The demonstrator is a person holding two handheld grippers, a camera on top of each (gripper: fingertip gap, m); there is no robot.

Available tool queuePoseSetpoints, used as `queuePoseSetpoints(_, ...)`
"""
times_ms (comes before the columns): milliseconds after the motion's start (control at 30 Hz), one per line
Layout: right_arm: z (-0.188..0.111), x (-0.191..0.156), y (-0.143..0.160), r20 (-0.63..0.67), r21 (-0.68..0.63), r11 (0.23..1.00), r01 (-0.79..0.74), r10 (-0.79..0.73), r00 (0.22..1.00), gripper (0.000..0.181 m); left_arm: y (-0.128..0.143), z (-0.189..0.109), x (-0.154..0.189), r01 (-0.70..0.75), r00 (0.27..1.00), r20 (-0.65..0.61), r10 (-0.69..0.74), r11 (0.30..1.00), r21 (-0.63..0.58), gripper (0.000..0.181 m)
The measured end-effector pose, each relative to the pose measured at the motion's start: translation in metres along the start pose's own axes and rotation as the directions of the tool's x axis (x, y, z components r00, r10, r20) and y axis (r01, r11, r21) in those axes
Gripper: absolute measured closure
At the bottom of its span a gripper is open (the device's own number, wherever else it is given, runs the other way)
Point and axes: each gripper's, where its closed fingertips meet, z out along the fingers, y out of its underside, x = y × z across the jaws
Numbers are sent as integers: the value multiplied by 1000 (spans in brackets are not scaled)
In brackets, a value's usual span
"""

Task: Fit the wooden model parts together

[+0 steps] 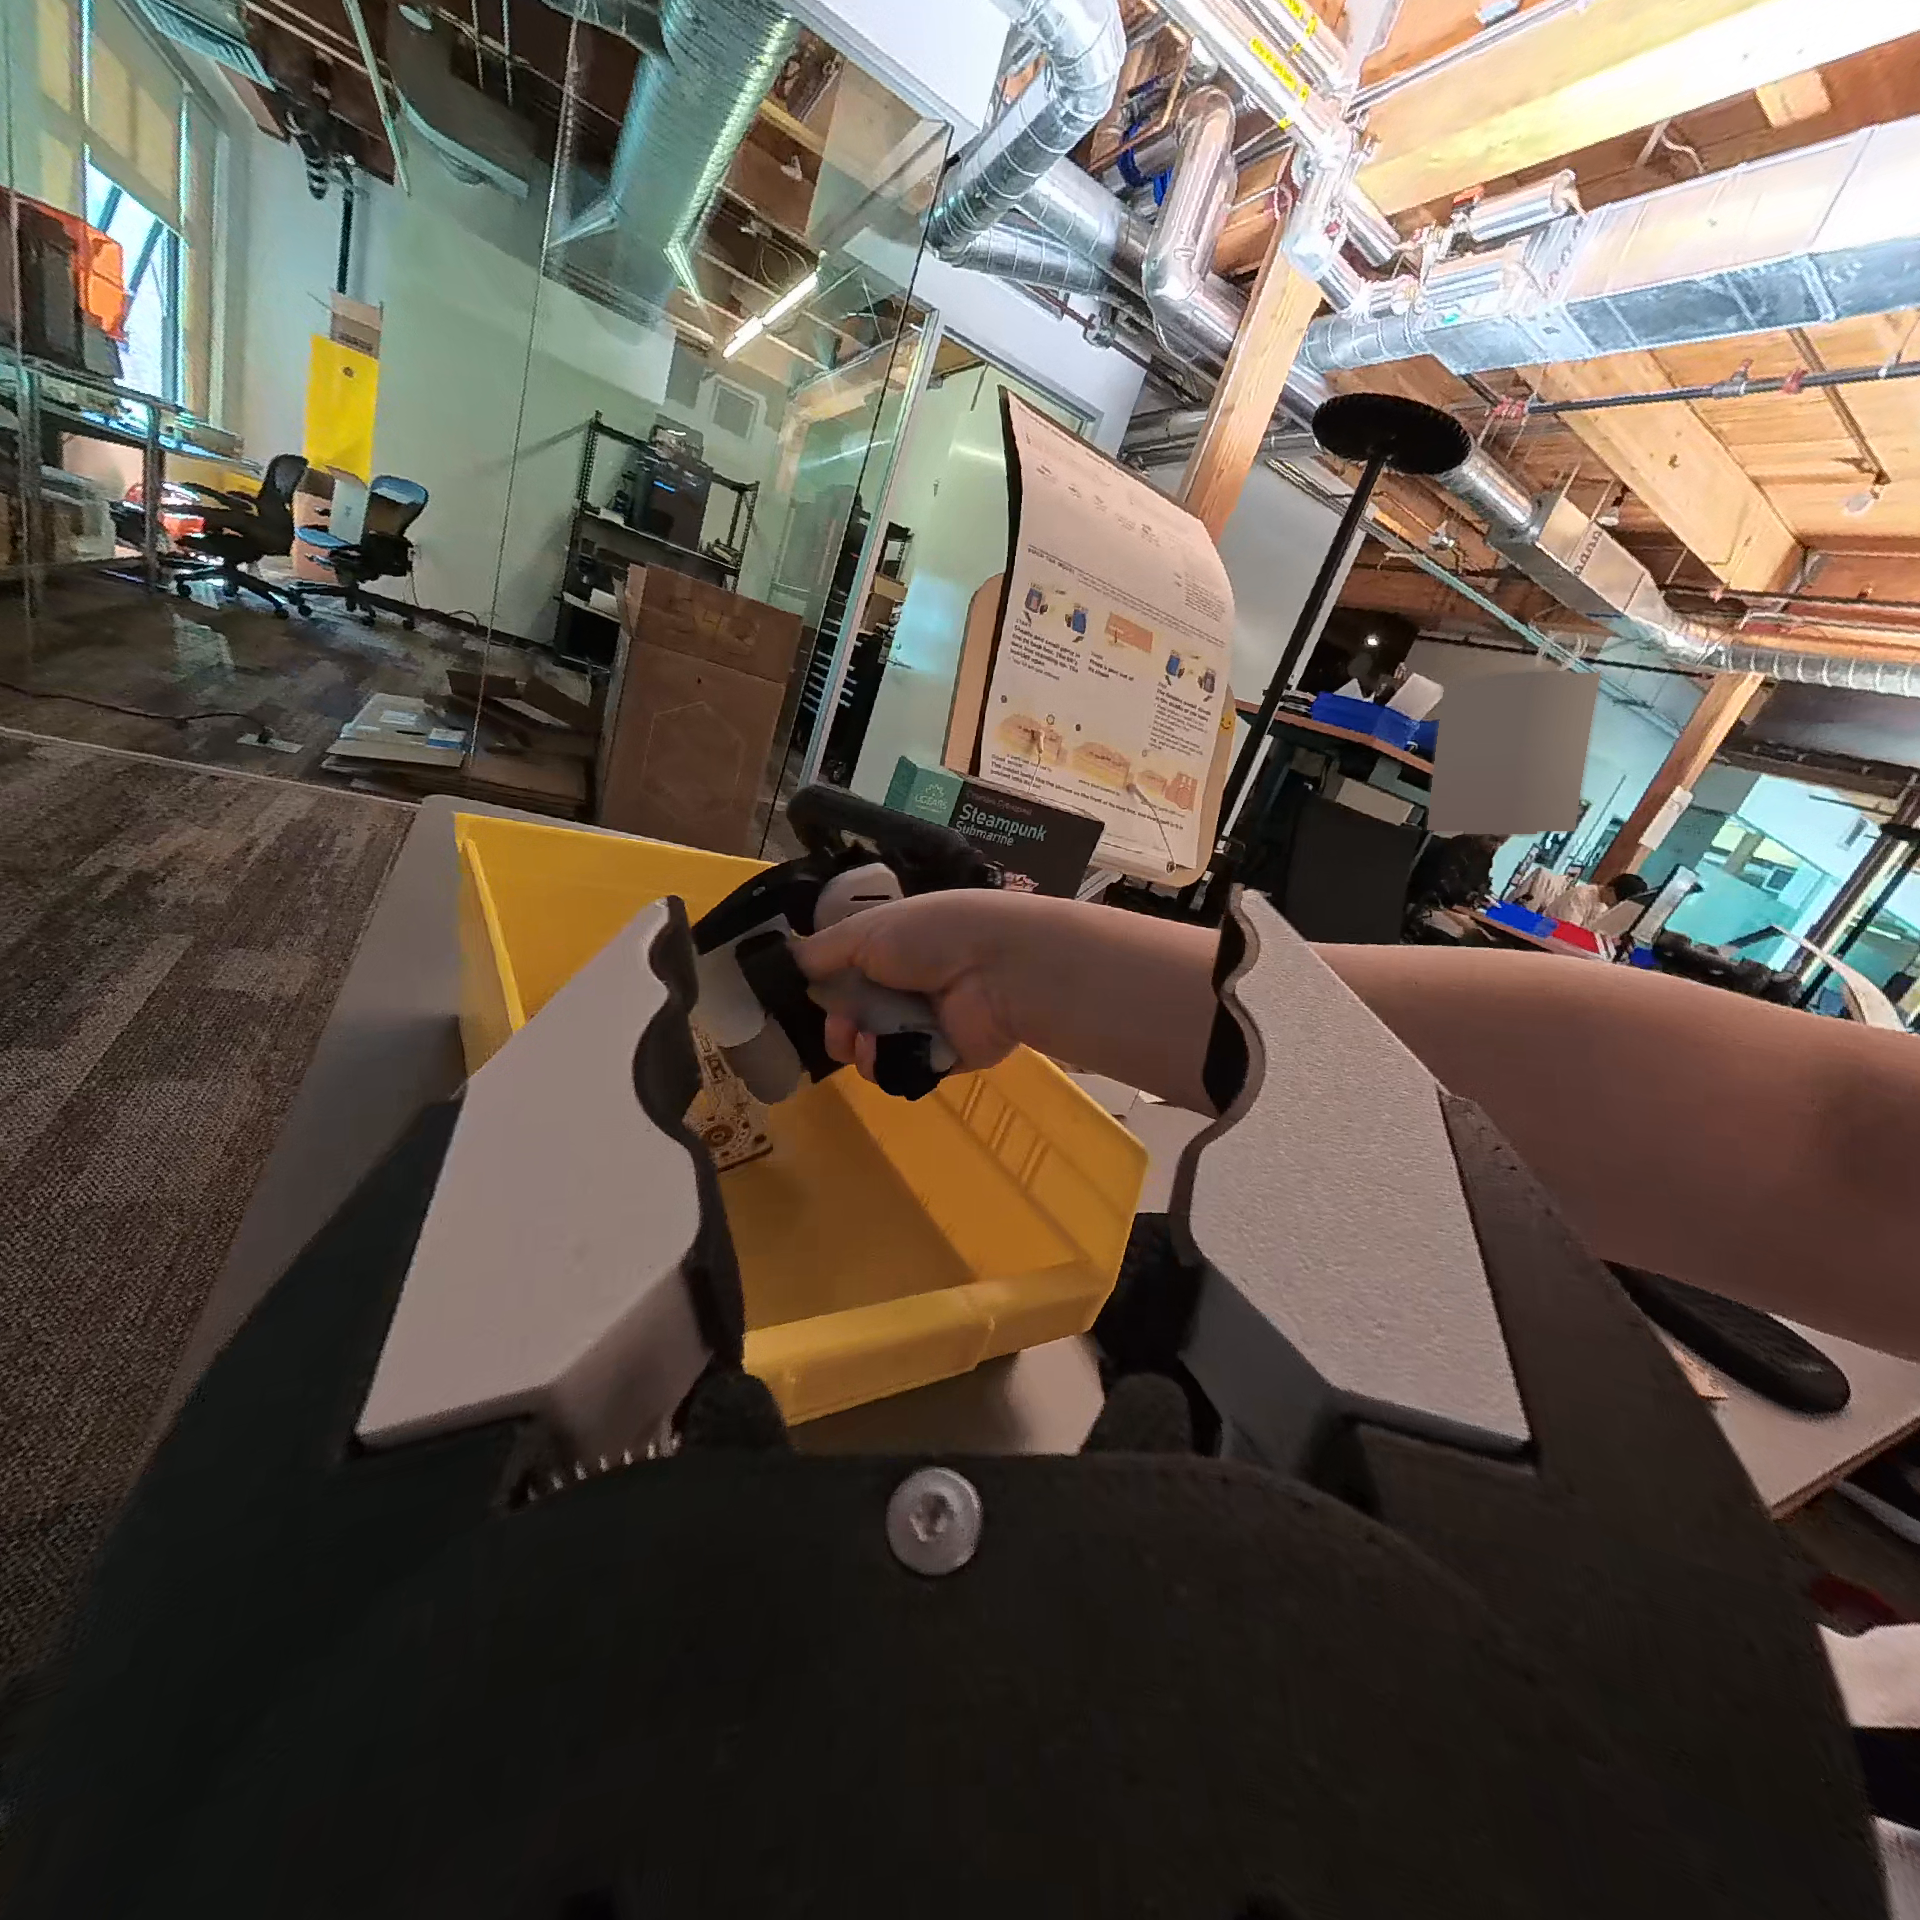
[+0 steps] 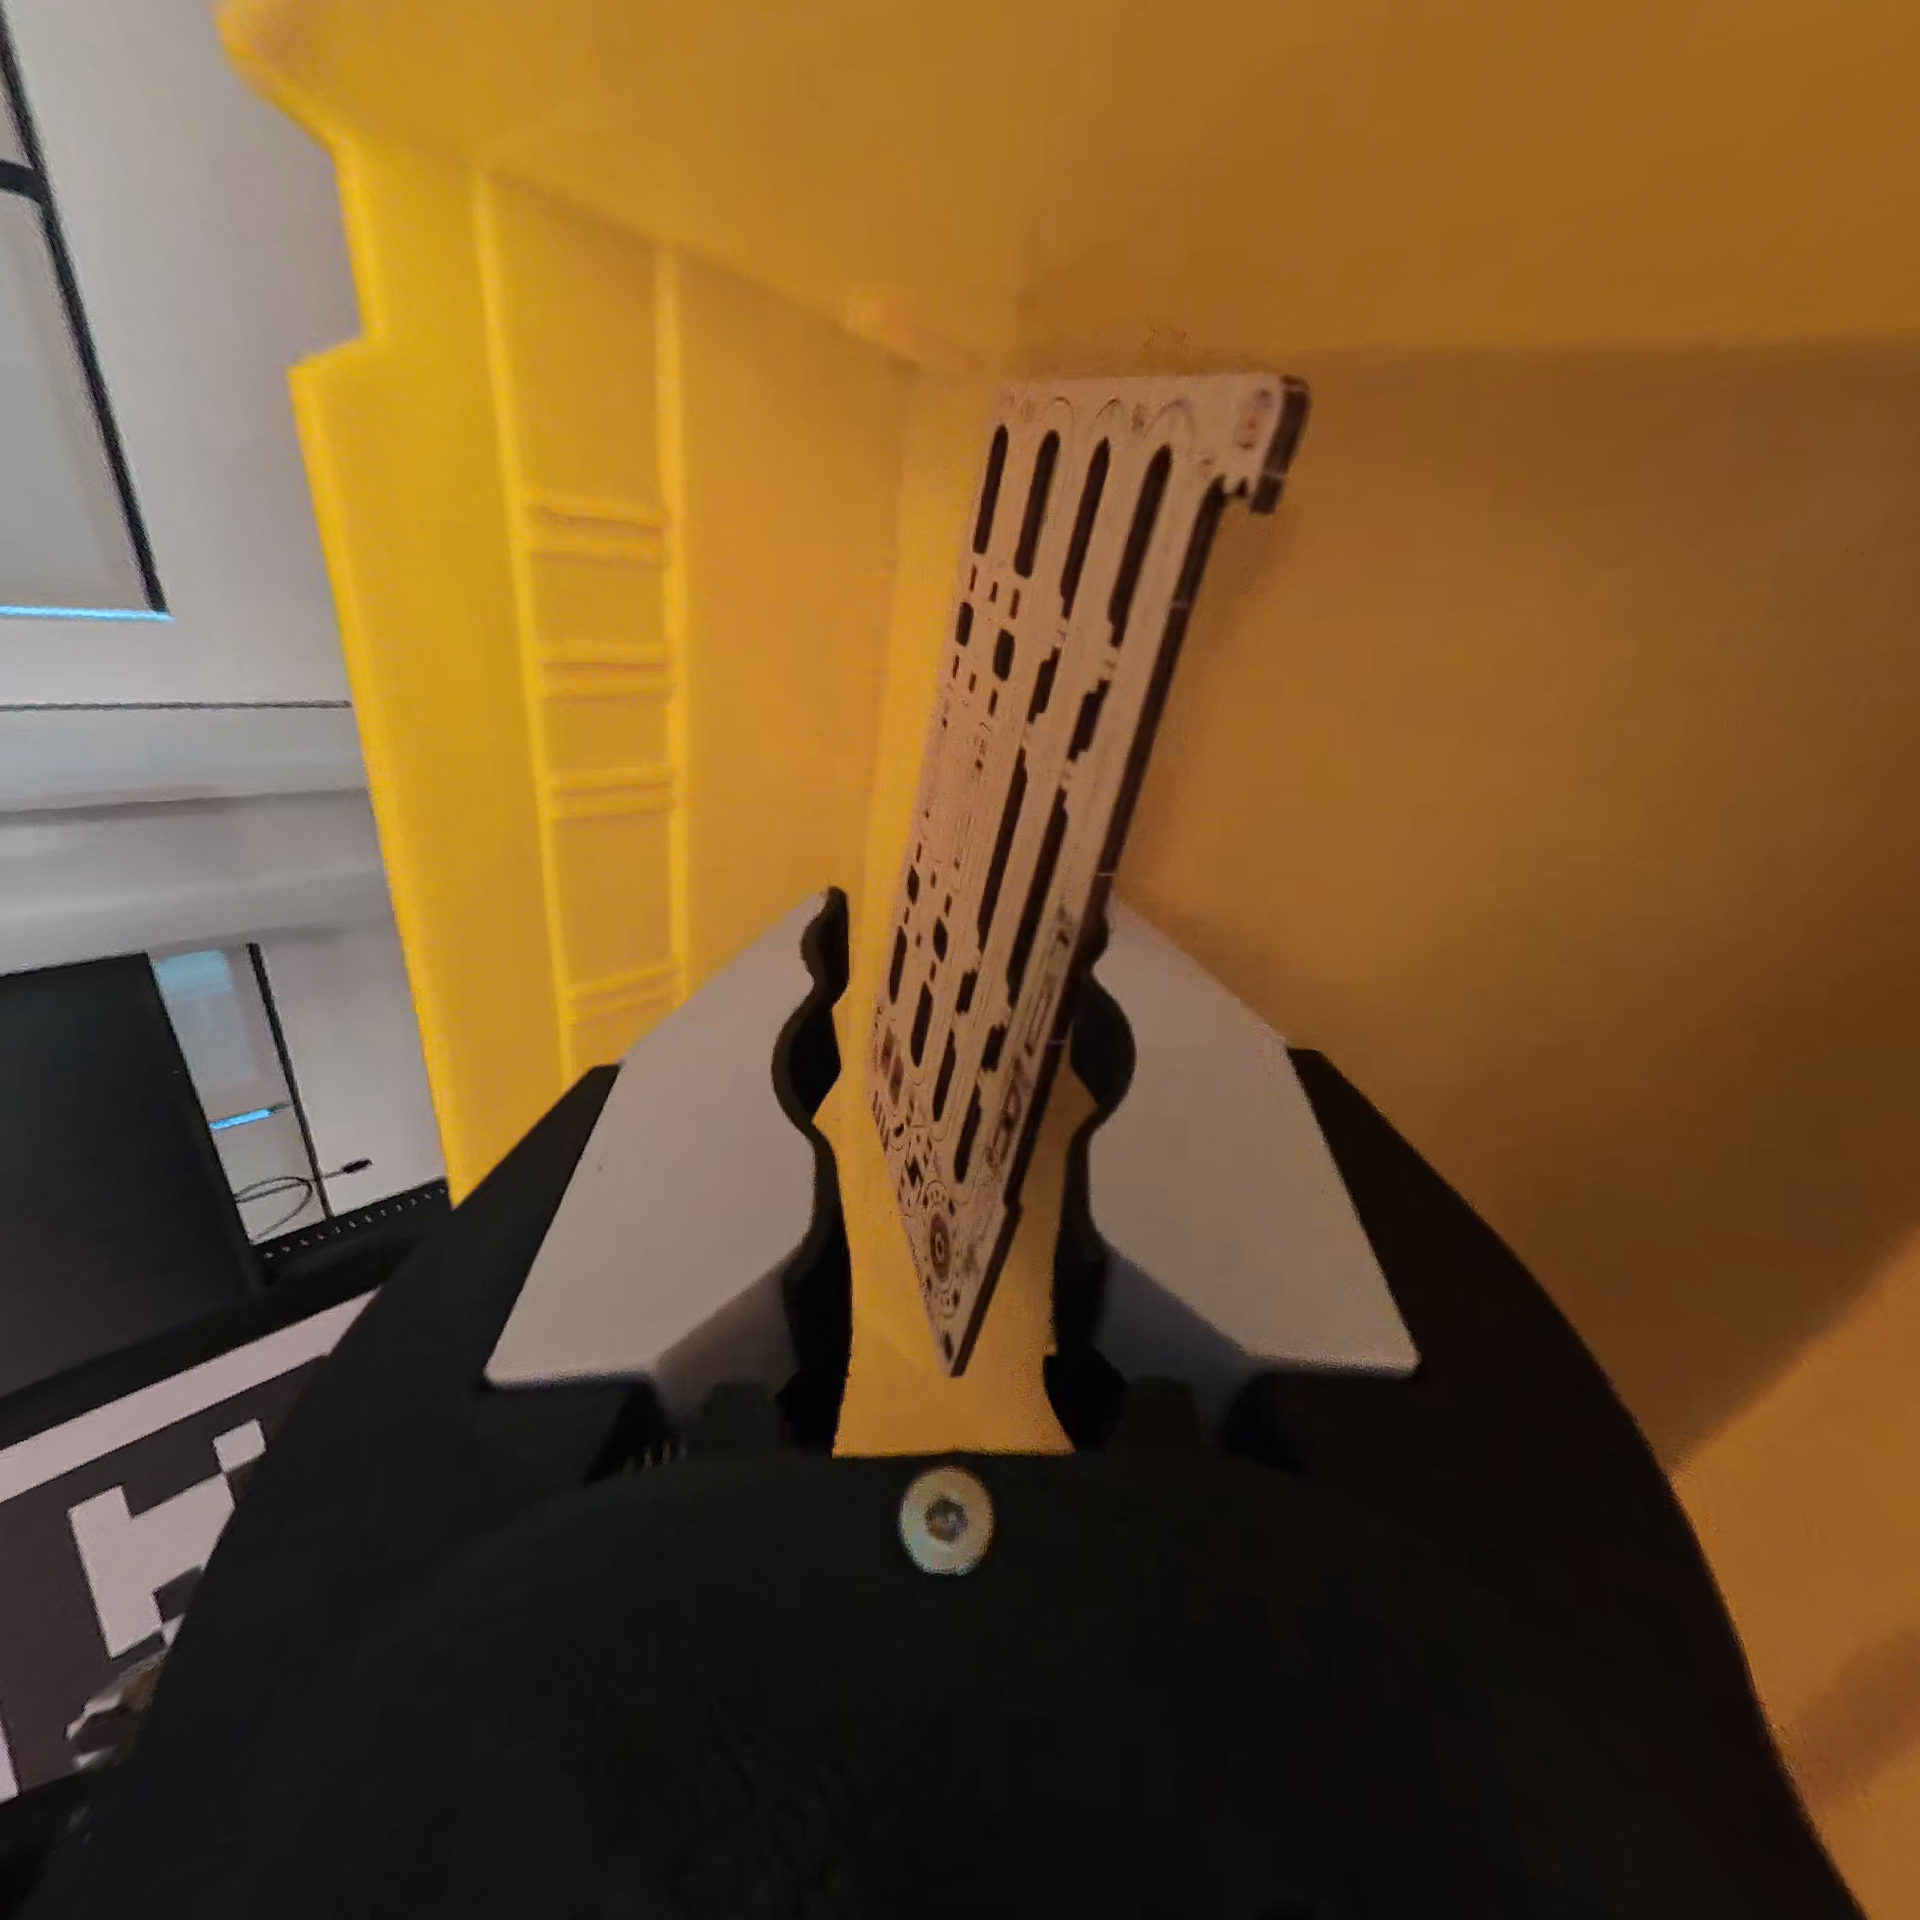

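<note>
Inside smooth yellow bin (image 2: 1558,727), right tool (image 2: 966,1049) pinching slotted plywood panel (image 2: 1049,790), left tool (image 1: 951,997) agape.

ceiling: bare timber beams (image 1: 1621,94), silver ducts (image 1: 1049,177) | floor: grey carpet (image 1: 156,935) | left: glass wall (image 1: 540,436), office chairs (image 1: 301,535) behind it, bright window (image 1: 135,301) | middle: cardboard box (image 1: 696,707), black shelf rack (image 1: 665,530)

From my left wrist feed, my own near finger (image 1: 582,1164) hides most of the wooden panel (image 1: 727,1127). The yellow bin (image 2: 1558,727) overruns the right feed's edges, background blurred.
</note>
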Motion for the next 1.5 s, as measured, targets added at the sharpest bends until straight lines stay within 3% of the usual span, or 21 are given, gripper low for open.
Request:
queuePoseSetpoints(167, 1, 1, 2, -30, -33, 999, 11, -12, 999, 132, 4, -1, 1, 16, 1000, -10, -16, 1000, -13, 82)
queuePoseSetpoints(267, -5, -4, 3, -48, -77, 997, 28, -32, 998, 114, 3, -3, 1, 12, 1000, -7, -12, 1000, -17, 82)
queuePoseSetpoints(533, -56, -27, -20, -185, -74, 973, 219, -229, 956, 104, -14, -12, 11, -23, 1000, 22, 22, 999, 37, 81)
queuePoseSetpoints(567, -61, -36, -19, -162, -87, 970, 228, -240, 957, 104, -14, -12, 14, -30, 999, 20, 29, 999, 35, 81)
queuePoseSetpoints(667, -87, -87, -12, 66, -69, 956, 284, -280, 958, 115, -11, -8, 22, -52, 999, 8, 52, 999, 14, 80)
queuePoseSetpoints(767, -140, -108, 18, 202, -12, 885, 465, -453, 868, 111, -6, -5, 32, -80, 996, -24, 80, 997, -5, 80)
queuePoseSetpoints(833, -182, -85, 41, 145, 49, 770, 637, -636, 758, 101, 0, -1, 45, -109, 991, -81, 107, 994, -25, 83)
queuePoseSetpoints(933, -259, -38, 62, -29, 256, 529, 809, -832, 553, 96, 20, 14, 72, -156, 971, -199, 133, 982, -103, 83)
queuePoseSetpoints(1000, -316, -10, 79, -103, 422, 363, 831, -891, 442, 85, 42, 28, 94, -184, 952, -279, 129, 966, -181, 80)
queuePoseSetpoints(1067, -364, 25, 97, -145, 544, 265, 796, -905, 400, 73, 61, 44, 120, -185, 930, -355, 98, 957, -222, 75)
queuePoseSetpoints(1100, -377, 47, 108, -134, 549, 266, 793, -908, 397, 70, 72, 51, 136, -182, 912, -403, 73, 954, -237, 74)
queuePoseSetpoints(1167, -385, 101, 130, -79, 458, 355, 815, -897, 436, 70, 101, 62, 167, -207, 867, -498, 29, 929, -307, 69)
queuePoseSetpoints(1267, -387, 170, 156, -68, 325, 414, 850, -887, 457, 71, 152, 80, 193, -309, 836, -549, 28, 850, -427, 62)
queuePoseSetpoints(1400, -388, 228, 185, -74, 173, 432, 885, -891, 449, 69, 205, 96, 215, -426, 806, -590, 51, 742, -518, 62)
queuePoseSetpoints(1500, -383, 259, 204, -98, 72, 413, 908, -903, 418, 69, 230, 101, 220, -488, 794, -604, 72, 669, -561, 61)
